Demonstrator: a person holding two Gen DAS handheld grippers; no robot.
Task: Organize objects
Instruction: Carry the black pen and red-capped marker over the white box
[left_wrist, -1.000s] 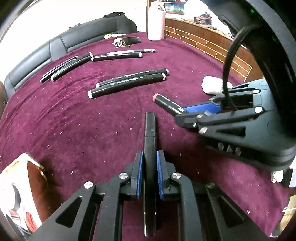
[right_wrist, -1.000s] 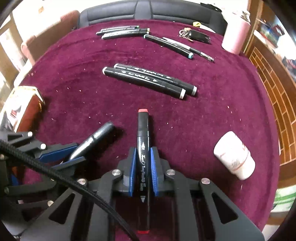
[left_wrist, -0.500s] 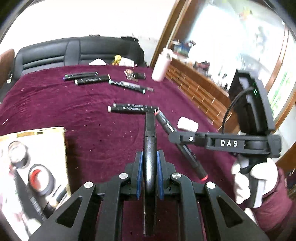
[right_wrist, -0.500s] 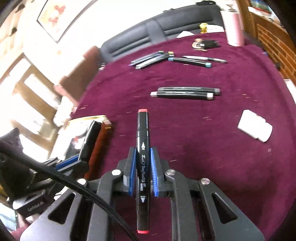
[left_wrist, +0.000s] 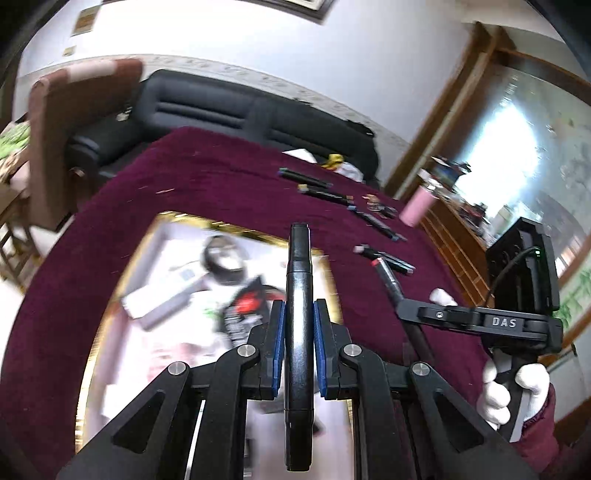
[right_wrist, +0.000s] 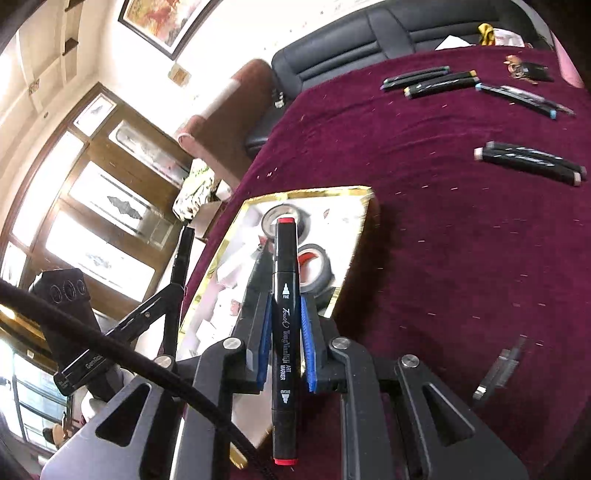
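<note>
Your left gripper (left_wrist: 298, 343) clamps 1 black marker (left_wrist: 299, 295); your right gripper (right_wrist: 284, 343) clamps 1 red-capped marker (right_wrist: 284, 295). 1 gold-rimmed box (right_wrist: 354, 236) sits below, with 3 marker pairs (right_wrist: 532, 162) beyond.

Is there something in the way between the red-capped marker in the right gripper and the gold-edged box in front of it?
Nothing visible blocks it. The red-capped marker hangs over the open gold-edged box. Below its tip lie only tape rolls, already inside the box.

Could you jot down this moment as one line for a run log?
left gripper: shut on black marker | right gripper: shut on red-capped marker | both over gold-rimmed box | stage: carrying
</note>
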